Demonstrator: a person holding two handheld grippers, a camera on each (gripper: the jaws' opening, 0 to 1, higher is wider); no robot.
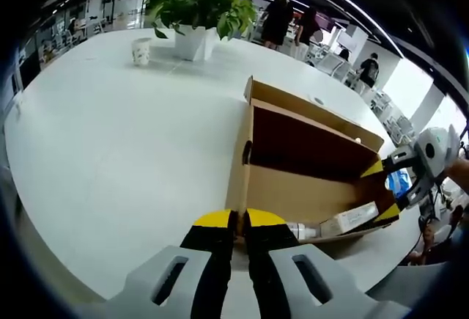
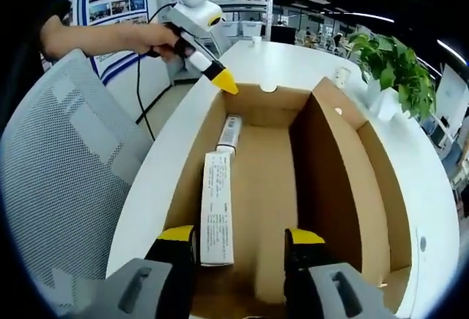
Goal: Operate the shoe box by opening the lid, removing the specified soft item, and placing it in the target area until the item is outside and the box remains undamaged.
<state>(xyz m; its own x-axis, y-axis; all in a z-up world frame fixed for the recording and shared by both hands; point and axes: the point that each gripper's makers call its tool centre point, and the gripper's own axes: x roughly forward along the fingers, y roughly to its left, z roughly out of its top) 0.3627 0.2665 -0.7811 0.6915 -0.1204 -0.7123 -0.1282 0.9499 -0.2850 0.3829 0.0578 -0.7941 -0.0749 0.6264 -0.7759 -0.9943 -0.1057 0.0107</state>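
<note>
With the box (image 2: 293, 180) open on the table (image 1: 110, 136), our tube (image 2: 218, 205) lies along its floor near the left wall. Our right gripper (image 2: 242, 242) stands with jaws apart over the tube's near end; our left gripper (image 1: 239, 224), jaws together, pinches the box's far wall. We should close gently on the tube's middle and lift straight, clear of the cardboard. The tube's print is unreadable.
</note>
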